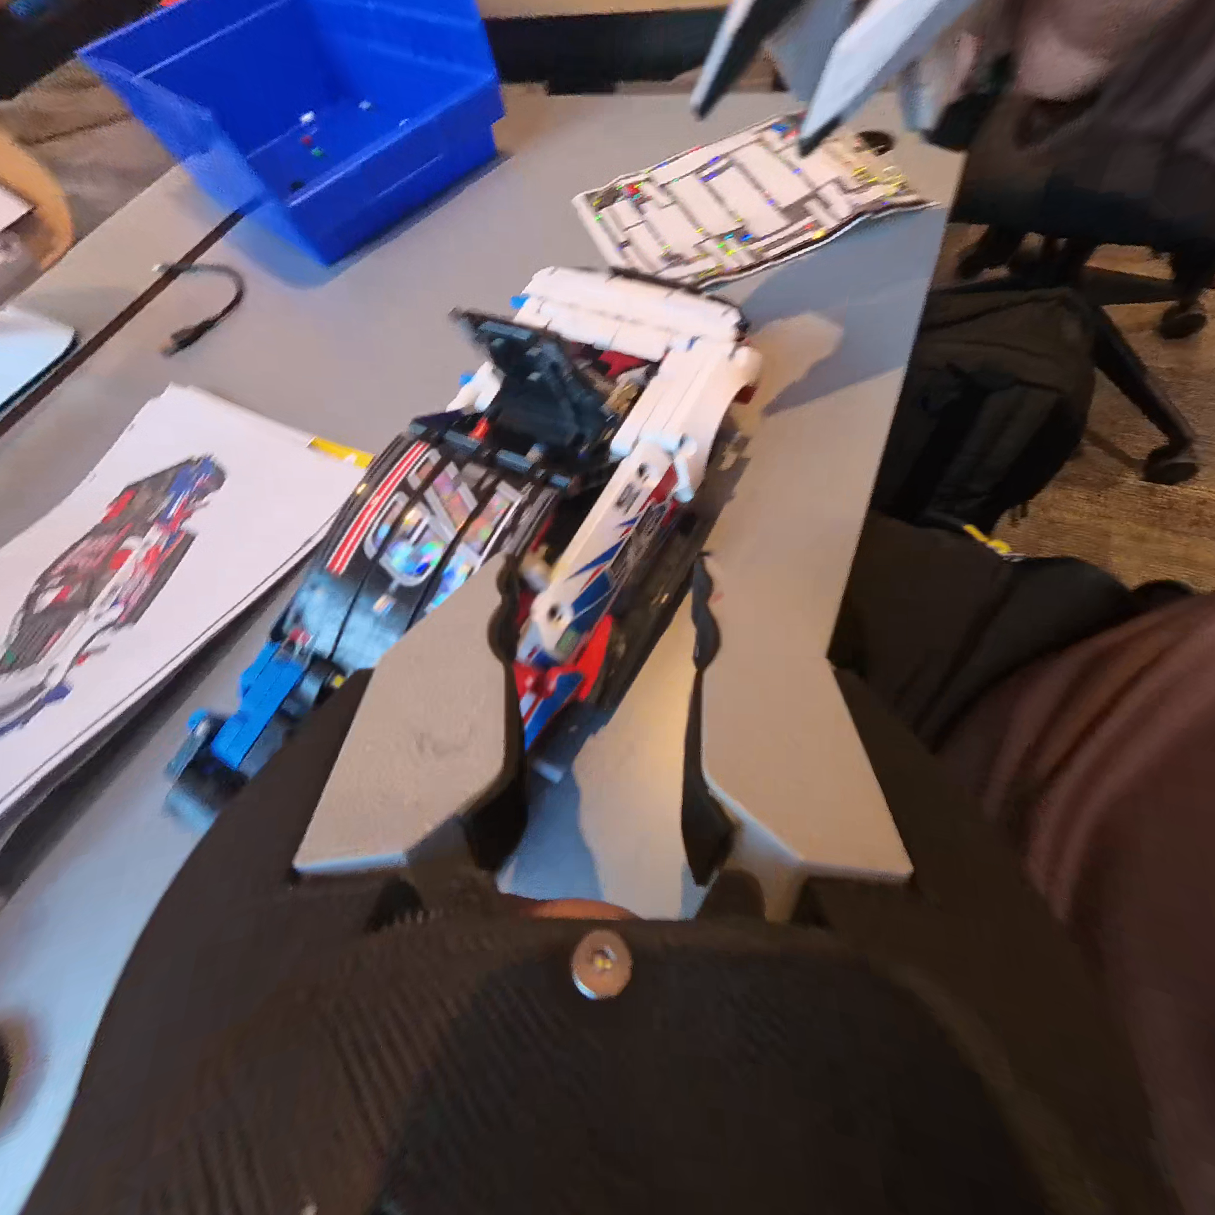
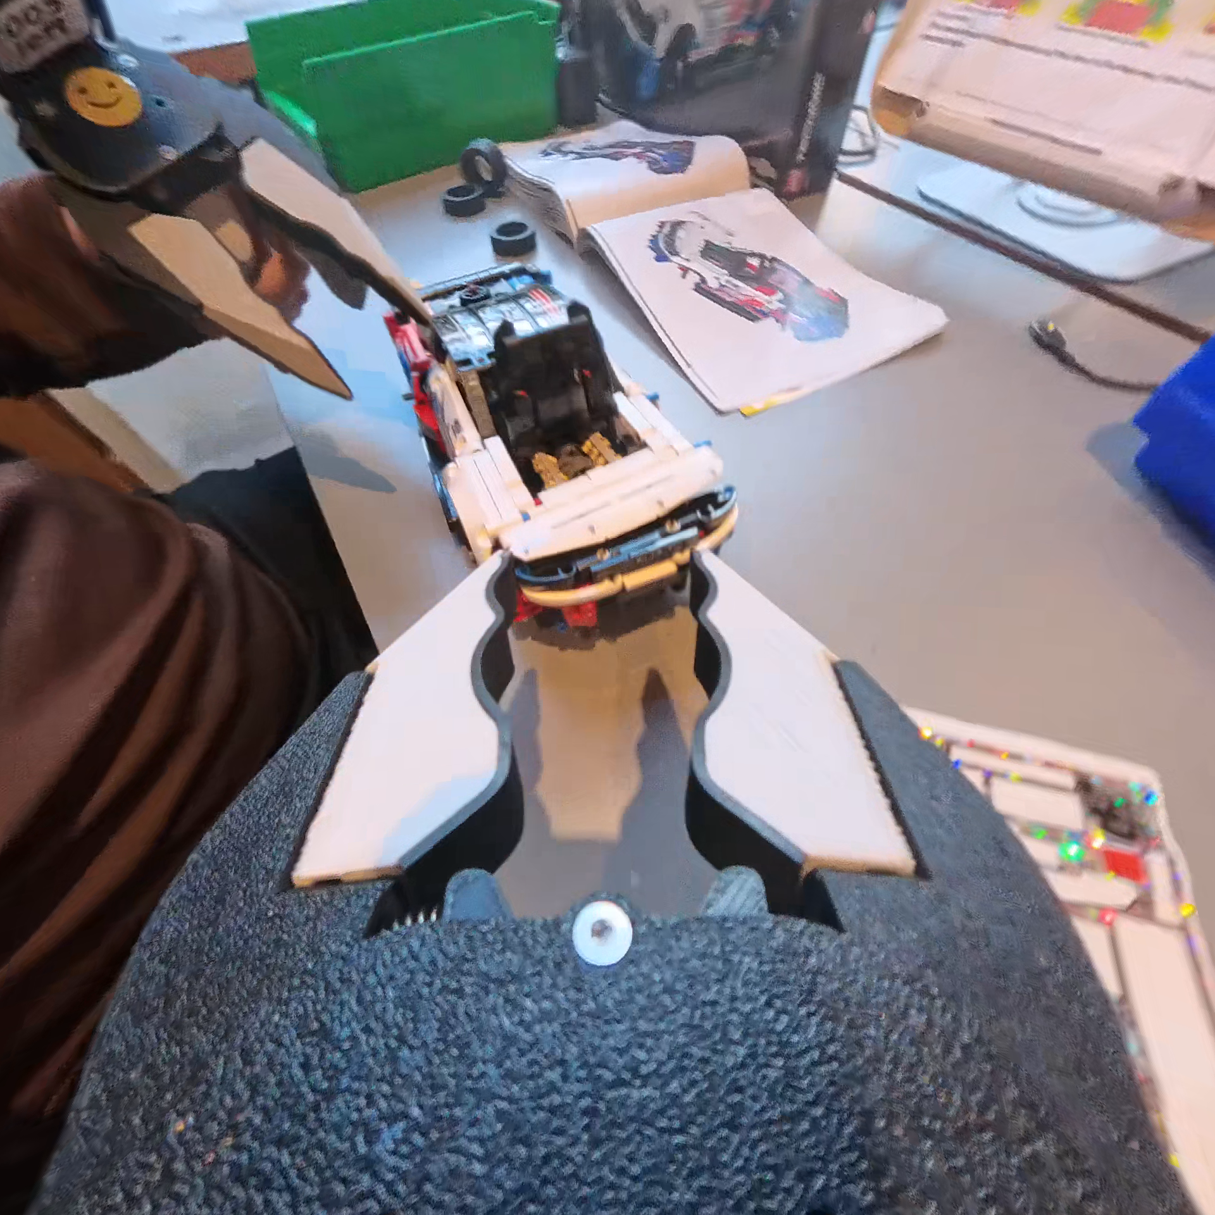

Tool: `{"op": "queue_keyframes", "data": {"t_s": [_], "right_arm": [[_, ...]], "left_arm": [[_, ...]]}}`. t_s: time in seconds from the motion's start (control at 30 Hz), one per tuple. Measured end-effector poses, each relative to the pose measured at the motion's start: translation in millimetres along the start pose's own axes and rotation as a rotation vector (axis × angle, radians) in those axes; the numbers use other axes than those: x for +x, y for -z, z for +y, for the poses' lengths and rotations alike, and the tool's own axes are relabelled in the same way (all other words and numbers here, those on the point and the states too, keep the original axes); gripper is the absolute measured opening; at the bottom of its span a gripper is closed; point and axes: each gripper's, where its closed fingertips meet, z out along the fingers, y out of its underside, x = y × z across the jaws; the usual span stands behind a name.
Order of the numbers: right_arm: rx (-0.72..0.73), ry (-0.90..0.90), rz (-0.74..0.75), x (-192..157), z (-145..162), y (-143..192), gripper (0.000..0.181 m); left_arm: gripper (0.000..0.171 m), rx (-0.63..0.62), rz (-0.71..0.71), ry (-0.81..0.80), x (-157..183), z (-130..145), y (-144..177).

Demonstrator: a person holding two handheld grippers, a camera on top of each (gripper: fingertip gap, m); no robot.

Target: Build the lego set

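We see the lego car (image 2: 565,427), partly built, lying lengthwise on the grey table (image 2: 887,526) near the table's edge. Its body is white with red and blue markings, a black seat stands in the open cockpit, and gold-coloured parts show in the bay behind it.

Our right gripper (image 2: 598,565) sits at one end of the car with its jaws spread apart; the fingertips (image 2: 490,578) flank that end, just beside it, and we cannot tell whether they touch it. Our left gripper (image 1: 601,578) is at the other end, its jaws also apart, with the white, red and blue side panel between the fingers; whether they press on it is not clear, as the left wrist view is blurred. In the right wrist view the same gripper reaches down to the far end of the car, a yellow smiley disc on its black body.

An open instruction booklet (image 2: 756,289) lies beside the car, showing a printed picture of the model. Three black tyres (image 2: 513,238) rest near the booklet's far page. A sticker sheet (image 1: 749,197) with shiny bits lies flat by the table's edge. A blue bin (image 1: 315,125) stands farther off, a few small pieces on its floor. A green bin (image 2: 407,85) stands at the back, and a short black cable (image 1: 204,306) lies loose on the table
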Motion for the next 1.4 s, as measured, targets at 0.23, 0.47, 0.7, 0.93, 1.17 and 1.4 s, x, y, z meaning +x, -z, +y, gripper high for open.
{"op": "queue_keyframes", "data": {"t_s": [0.23,0.47,0.7,0.93,1.17,1.4], "right_arm": [[-0.076,-0.123,-0.045,-10,44,-25,0.070],[-0.102,-0.193,-0.135,-7,56,-44,0.077],[-0.026,-0.162,-0.135,-1,43,-43,0.075],[0.092,-0.184,-0.165,3,25,-41,0.074],[0.205,-0.173,0.007,29,13,-26,0.074],[0.190,-0.177,0.306,69,17,-1,0.066]], "left_arm": [[0.058,-0.068,-0.200,0.090,-45,46,36],[0.073,-0.082,-0.231,0.226,-64,82,45],[0.080,-0.083,-0.235,0.225,-69,98,45],[0.078,-0.017,-0.209,0.219,-69,90,49],[0.071,0.100,-0.303,0.188,-85,87,78],[0.070,-0.085,-0.413,0.118,-113,134,106]]}}
